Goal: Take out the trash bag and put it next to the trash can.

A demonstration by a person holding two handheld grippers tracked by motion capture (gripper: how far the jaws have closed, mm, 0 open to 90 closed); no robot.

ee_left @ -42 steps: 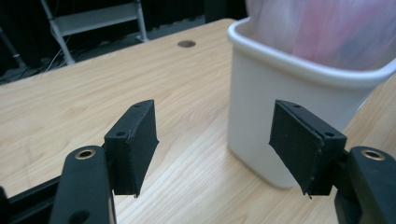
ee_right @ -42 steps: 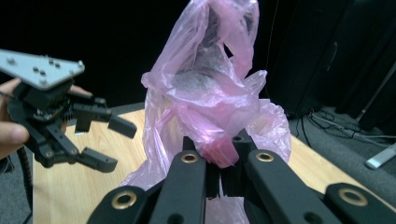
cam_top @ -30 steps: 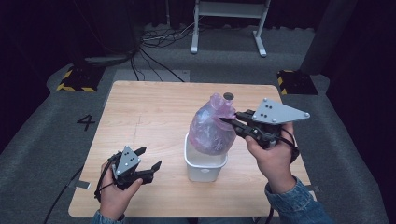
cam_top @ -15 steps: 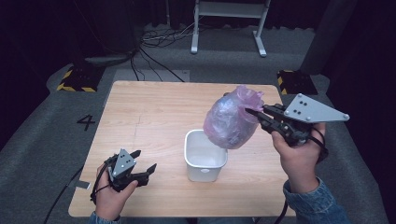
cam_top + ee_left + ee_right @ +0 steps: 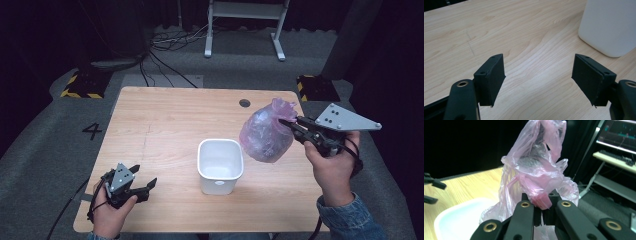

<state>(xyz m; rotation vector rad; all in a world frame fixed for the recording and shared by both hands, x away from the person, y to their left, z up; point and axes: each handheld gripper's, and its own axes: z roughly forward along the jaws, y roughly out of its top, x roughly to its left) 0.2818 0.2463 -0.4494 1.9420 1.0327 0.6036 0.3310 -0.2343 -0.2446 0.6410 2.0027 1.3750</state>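
Surface: a light wooden table [image 5: 165, 125], grain running left to right, with a small round hole [image 5: 244, 103] near its far edge. It stood on grey floor carrying a "4" marking [image 5: 93, 131] off the table's left side. Room was dark. Cables [image 5: 165, 47] lay on the floor beyond the table, beside the white legs of a stand [image 5: 245, 20]. Two black-and-yellow striped blocks sat on the floor, one off the far left corner [image 5: 80, 85] and one off the far right corner [image 5: 312, 86]. The right gripper view caught a lit screen [image 5: 619, 132] and a shelf to the right.

A white tub [image 5: 220, 165] stood upright near the table's middle, toward the near edge, mouth up and showing nothing inside.

The pink bag [image 5: 265, 135], filled and translucent, hung in the air over the table's right part, just right of the tub and above the surface, not touching either. Its gathered neck pointed up and to the right, toward the right gripper [image 5: 290, 124]; its round bulk sagged down and left, so the long axis ran tilted, neck high, belly low. Contents looked greyish through the plastic; what they were could not be told.

The right gripper's jaws were pinched closed on the bag's bunched neck. The left gripper [image 5: 539, 75] was low over the near left part of the table, jaws spread wide, holding nothing, the tub's side ahead to its right.
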